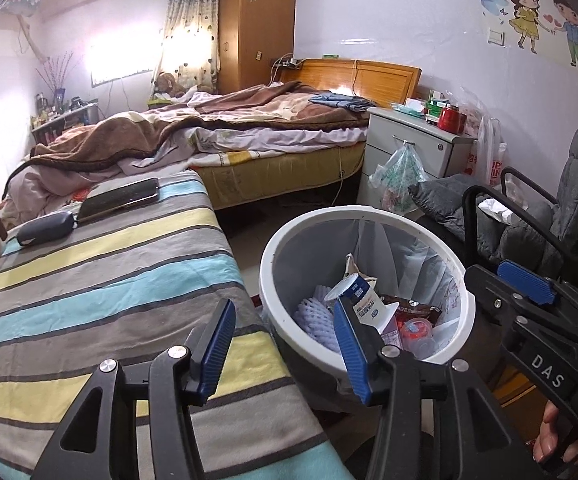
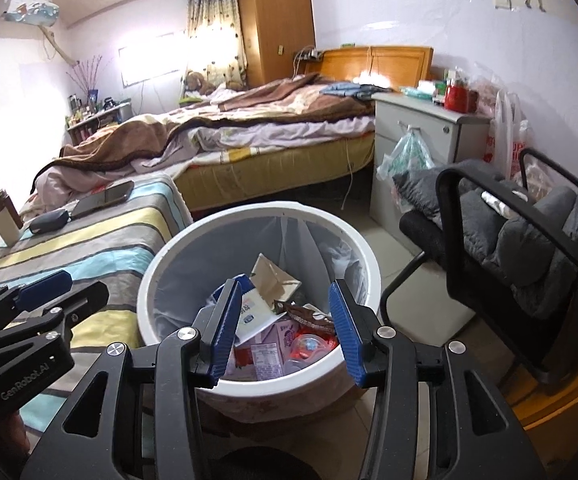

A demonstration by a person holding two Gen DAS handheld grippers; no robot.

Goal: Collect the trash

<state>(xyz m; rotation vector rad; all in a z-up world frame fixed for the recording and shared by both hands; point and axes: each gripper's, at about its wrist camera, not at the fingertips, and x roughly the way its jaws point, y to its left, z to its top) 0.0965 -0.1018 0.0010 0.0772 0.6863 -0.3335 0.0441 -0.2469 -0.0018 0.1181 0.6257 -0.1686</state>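
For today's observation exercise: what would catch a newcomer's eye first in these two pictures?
The white trash bin on the floor stands out, full of cartons and wrappers, beside the striped bedcover. Both grippers hover near it, jaws open and empty: the right gripper above its rim, the left gripper over the bedcover's edge.

Left gripper [image 1: 285, 344] tilted downward, jaws parted and empty, right gripper [image 2: 285, 328] alongside, likewise parted, empty

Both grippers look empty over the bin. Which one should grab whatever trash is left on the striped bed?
Left, probably. The left gripper hangs open over the striped bed's edge, while the right gripper, also open, sits over the bin, farther from the bed.
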